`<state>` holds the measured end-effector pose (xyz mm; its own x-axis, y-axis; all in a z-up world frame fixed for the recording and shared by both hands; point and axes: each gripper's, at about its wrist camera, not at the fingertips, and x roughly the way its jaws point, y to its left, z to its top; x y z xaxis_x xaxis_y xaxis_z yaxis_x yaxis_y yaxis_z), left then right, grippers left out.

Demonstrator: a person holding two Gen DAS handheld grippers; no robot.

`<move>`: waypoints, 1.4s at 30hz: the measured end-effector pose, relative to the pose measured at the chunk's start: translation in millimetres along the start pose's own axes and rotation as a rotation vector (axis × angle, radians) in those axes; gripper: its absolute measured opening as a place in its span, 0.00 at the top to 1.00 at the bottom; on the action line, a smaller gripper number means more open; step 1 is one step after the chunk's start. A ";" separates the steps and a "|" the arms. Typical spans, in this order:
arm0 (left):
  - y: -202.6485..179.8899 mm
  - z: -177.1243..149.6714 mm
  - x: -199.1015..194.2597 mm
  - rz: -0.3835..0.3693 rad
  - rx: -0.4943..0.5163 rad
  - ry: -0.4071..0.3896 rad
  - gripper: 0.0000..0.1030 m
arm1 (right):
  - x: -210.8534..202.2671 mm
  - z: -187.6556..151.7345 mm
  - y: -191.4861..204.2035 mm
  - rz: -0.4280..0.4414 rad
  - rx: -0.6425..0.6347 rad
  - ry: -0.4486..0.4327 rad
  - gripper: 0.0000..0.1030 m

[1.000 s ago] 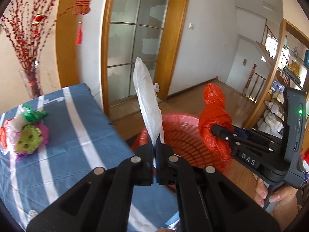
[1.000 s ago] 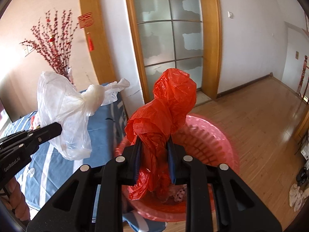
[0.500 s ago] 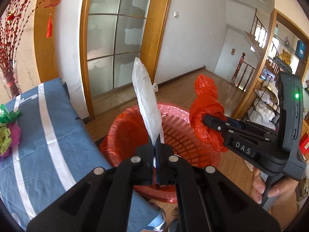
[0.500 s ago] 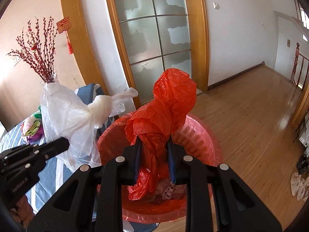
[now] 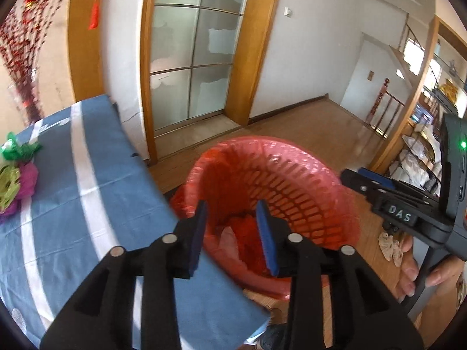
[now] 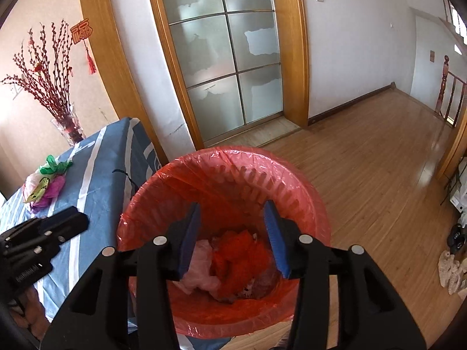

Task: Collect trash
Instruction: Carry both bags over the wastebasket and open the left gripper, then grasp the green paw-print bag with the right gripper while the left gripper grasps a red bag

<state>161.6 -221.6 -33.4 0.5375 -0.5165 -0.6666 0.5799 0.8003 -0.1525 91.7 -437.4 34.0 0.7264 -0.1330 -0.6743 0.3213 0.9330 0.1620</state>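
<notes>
Both grippers are over the red bin [image 6: 224,180] with nothing in them. The left gripper [image 5: 232,230] has its jaws spread wide, and so does the right gripper [image 6: 232,234]. The bin is a slotted plastic basket lined with a red bag, sitting on the wood floor [image 6: 379,151] right against the edge of the table [image 5: 96,192]. Down inside it you can see a crumpled red bag [image 6: 239,256] and a pale whitish bag [image 6: 201,271] lying side by side on top of other scraps.

The table has a blue cloth with white stripes. Out on it, well away from the bin, there's a little heap of green, yellow and purple wrappers [image 6: 45,185]. At the far end stands a glass vase of red branches [image 6: 51,87]. Behind that, a frosted glass door [image 6: 230,58] in a wood frame and white walls.
</notes>
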 end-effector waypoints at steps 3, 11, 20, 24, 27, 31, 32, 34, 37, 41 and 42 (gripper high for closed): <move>16.5 -4.3 -14.3 0.045 -0.003 -0.021 0.55 | -4.3 -0.1 7.6 -0.004 -0.022 -0.017 0.45; 88.1 -19.5 -72.4 0.194 -0.073 -0.098 0.43 | -3.0 7.6 73.3 0.036 -0.121 -0.062 0.34; 194.1 -42.3 -135.0 0.399 -0.194 -0.155 0.39 | 14.5 8.9 186.9 0.231 -0.235 -0.033 0.40; 243.2 -54.8 -157.8 0.480 -0.266 -0.162 0.38 | 32.1 5.7 252.6 0.324 -0.291 0.009 0.46; 272.6 -63.8 -169.8 0.524 -0.313 -0.163 0.38 | 44.2 4.2 291.4 0.369 -0.316 0.033 0.51; 298.6 -74.8 -182.5 0.556 -0.355 -0.166 0.38 | 63.3 3.2 337.3 0.411 -0.346 0.068 0.53; 306.4 -77.5 -185.1 0.559 -0.367 -0.167 0.38 | 67.9 3.4 343.4 0.416 -0.349 0.078 0.53; 312.3 -79.2 -186.7 0.563 -0.379 -0.168 0.38 | 83.0 4.2 359.7 0.419 -0.343 0.106 0.53; 324.8 -84.1 -189.0 0.569 -0.390 -0.167 0.38 | 99.3 5.3 370.7 0.404 -0.328 0.131 0.53; 334.7 -86.4 -188.1 0.579 -0.392 -0.164 0.38 | 118.3 4.1 378.6 0.403 -0.332 0.180 0.42; 336.4 -86.3 -187.4 0.581 -0.393 -0.163 0.38 | 121.9 2.9 380.4 0.402 -0.341 0.190 0.42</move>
<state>203.1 170.8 -22.8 0.7943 0.0116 -0.6074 -0.0743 0.9942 -0.0781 304.2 -99.6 15.6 0.6186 0.2884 -0.7309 -0.1959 0.9574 0.2120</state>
